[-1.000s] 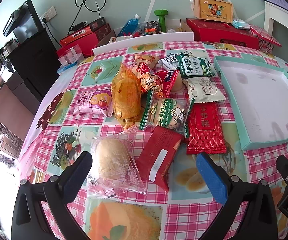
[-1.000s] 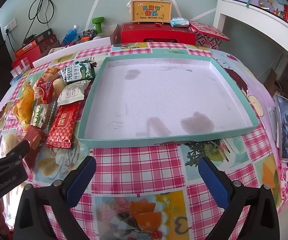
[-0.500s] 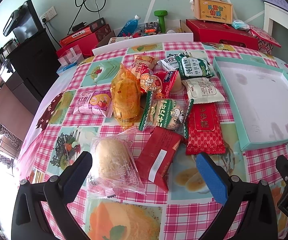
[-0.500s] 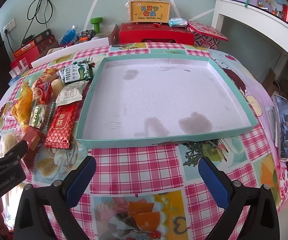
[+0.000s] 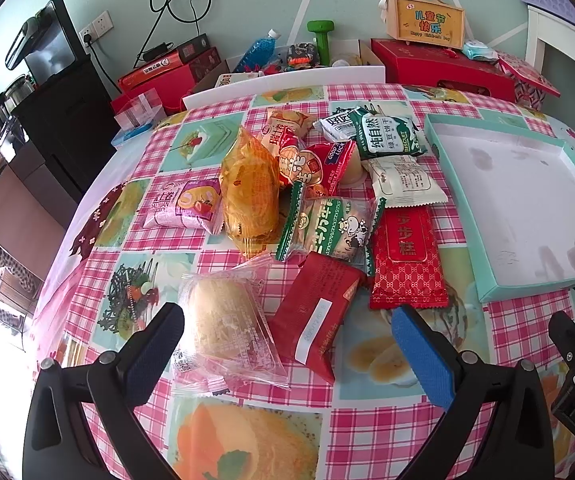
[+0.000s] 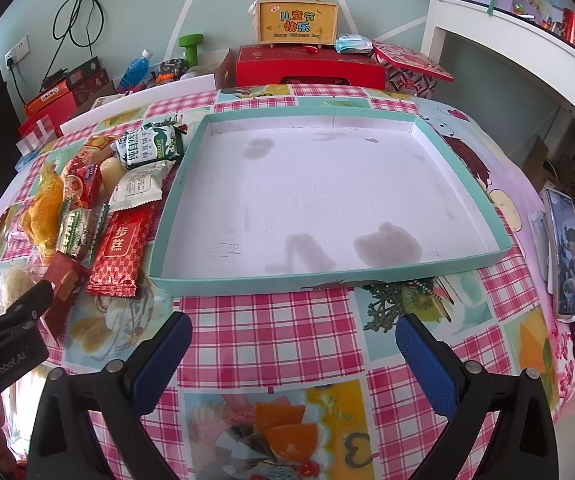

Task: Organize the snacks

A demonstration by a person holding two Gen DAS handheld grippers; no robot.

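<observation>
A pile of snack packets lies on the checked tablecloth: a clear-wrapped bun (image 5: 223, 324), a dark red packet (image 5: 315, 312), a red patterned packet (image 5: 405, 256), a green milk-biscuit packet (image 5: 327, 228), an orange bag (image 5: 249, 188), a pink roll packet (image 5: 183, 208) and a green biscuit pack (image 5: 387, 136). An empty teal-rimmed tray (image 6: 463, 260) sits to their right. My left gripper (image 5: 287, 344) is open just in front of the bun and the dark red packet. My right gripper (image 6: 293, 344) is open before the tray's near rim.
A phone (image 6: 565, 252) lies at the table's right edge. Red gift boxes (image 6: 307, 66), a yellow carry box (image 6: 297, 20), a blue bottle (image 5: 257, 50) and a green dumbbell (image 5: 321, 36) stand behind the table. A black cabinet (image 5: 59, 112) is at far left.
Both views have shifted very slightly; the snacks and tray have not moved and both grippers stay open.
</observation>
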